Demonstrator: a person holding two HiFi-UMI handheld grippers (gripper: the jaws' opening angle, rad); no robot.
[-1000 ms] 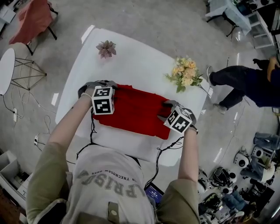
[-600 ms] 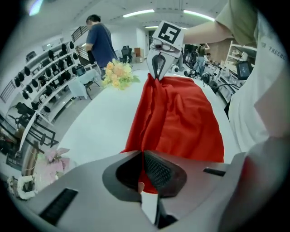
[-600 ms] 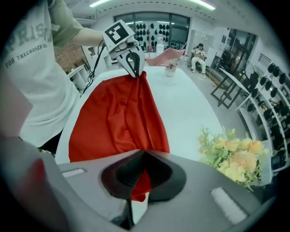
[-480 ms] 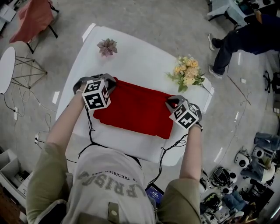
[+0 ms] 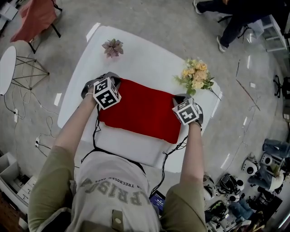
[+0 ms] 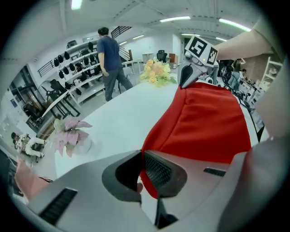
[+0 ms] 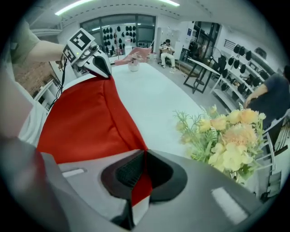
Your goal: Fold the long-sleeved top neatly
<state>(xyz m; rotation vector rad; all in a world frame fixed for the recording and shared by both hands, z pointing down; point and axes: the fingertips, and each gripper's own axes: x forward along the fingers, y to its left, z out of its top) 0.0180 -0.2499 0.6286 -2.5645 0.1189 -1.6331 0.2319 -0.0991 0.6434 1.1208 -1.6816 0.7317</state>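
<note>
Red long-sleeved top (image 5: 140, 111): already a folded oblong, flat on the white table (image 5: 145, 59), lying to the near-left of the yellow bouquet (image 5: 195, 78).

Change: a second ago both grippers sat over the two ends of the oblong with jaws apart. Now each has shifted to a far corner and clamped.
- Left gripper (image 6: 141, 168): jaws together, a pinch of red cloth between the pads. This is the corner farthest from the bouquet.
- Right gripper (image 7: 144, 171): jaws together on a red fold. This is the corner just beside the bouquet.
- The far hem runs from one gripper to the other and looks lightly drawn up (each gripper view shows the other gripper at the end of the cloth).

Reading: grasp done, fold not begun. Probably the far edge gets carried toward the person next.

Edges and room:
- The oblong's end nearest the bouquet lies close to the table's edge, with little margin.
- A bare white strip lies between the near hem and the person, enough to land a fold.
- Open tabletop lies away from the bouquet toward the pink flower (image 5: 111, 48), which is well apart.
- The bouquet's stems are the tight spot for the right gripper.
- A passer-by (image 5: 226, 13) has moved off past the bouquet's far side.
</note>
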